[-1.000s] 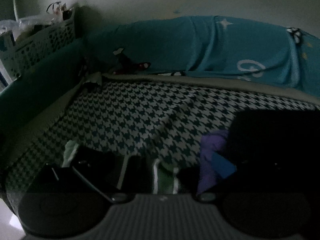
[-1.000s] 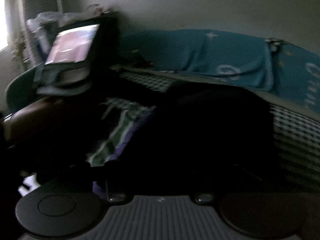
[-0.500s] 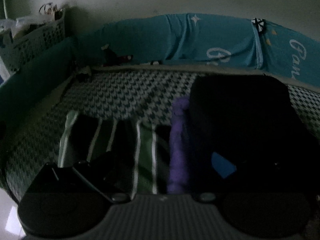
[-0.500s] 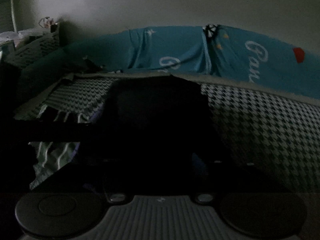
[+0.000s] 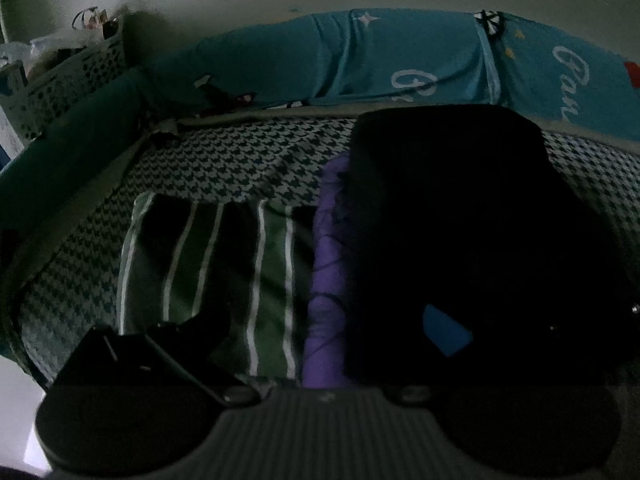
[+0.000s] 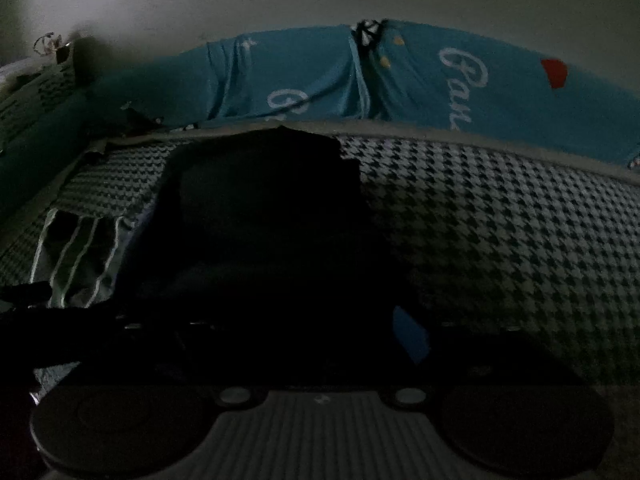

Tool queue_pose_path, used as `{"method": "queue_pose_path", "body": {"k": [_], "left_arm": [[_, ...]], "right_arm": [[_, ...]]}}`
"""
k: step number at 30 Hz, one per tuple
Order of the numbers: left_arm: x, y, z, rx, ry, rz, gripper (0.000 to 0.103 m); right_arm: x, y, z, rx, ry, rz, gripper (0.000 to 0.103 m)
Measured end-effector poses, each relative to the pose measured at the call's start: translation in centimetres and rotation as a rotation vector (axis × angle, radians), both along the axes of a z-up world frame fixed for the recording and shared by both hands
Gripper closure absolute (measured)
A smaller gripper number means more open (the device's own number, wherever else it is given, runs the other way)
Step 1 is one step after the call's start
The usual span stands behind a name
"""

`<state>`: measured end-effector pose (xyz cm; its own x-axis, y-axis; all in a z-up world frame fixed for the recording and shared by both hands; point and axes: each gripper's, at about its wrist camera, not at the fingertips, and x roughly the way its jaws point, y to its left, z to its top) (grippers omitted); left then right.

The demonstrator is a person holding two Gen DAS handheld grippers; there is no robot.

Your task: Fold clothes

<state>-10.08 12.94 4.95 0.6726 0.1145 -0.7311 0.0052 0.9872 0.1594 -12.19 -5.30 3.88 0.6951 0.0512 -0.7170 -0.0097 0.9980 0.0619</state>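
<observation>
Three folded garments (image 5: 224,264) on houndstooth bedding (image 6: 500,216), teal blanket (image 5: 360,64) behind.

I count three folded garments: one striped green (image 5: 208,264), one purple (image 5: 328,280), one black (image 5: 460,216); one white basket (image 5: 60,84) far left.

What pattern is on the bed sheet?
Black-and-white houndstooth bed sheet, clearest in the right wrist view.

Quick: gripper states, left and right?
Left gripper: open, holding nothing.
Right gripper: open, jaws just been opening; black garment between them, contact too dark to see.
</observation>
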Motion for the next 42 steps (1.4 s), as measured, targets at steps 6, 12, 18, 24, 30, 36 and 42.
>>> {"method": "queue_pose_path", "body": {"k": [6, 12, 18, 24, 30, 36, 42], "left_arm": [[-1.0, -1.0, 0.5, 0.028, 0.012, -0.009, 0.0], [-2.1, -1.9, 0.9, 0.039, 0.027, -0.025, 0.0], [-3.0, -2.8, 0.9, 0.054, 0.043, -0.035, 0.0], [-3.6, -3.1, 1.0, 0.054, 0.053, -0.032, 0.0], [-4.1, -3.2, 1.2, 0.038, 0.07, -0.026, 0.0], [-4.5, -3.3, 1.3, 0.03, 0.08, -0.019, 0.0], [-4.9, -3.0, 1.7, 0.019, 0.078, -0.006, 0.0]], "right_arm": [[-0.1, -1.0, -0.1, -0.016, 0.05, 0.0, 0.025], [-0.6, -2.0, 0.0, -0.001, 0.071, -0.016, 0.025], [-1.0, -2.9, 0.3, 0.016, 0.075, -0.027, 0.024], [-1.4, -3.2, 0.4, 0.02, 0.079, -0.013, 0.024], [-2.0, -3.2, 0.4, 0.016, 0.086, 0.011, 0.024], [-2.4, -3.5, 0.3, 0.022, 0.093, 0.012, 0.022], [-3.0, -3.5, 0.3, 0.019, 0.088, 0.015, 0.016]]}}
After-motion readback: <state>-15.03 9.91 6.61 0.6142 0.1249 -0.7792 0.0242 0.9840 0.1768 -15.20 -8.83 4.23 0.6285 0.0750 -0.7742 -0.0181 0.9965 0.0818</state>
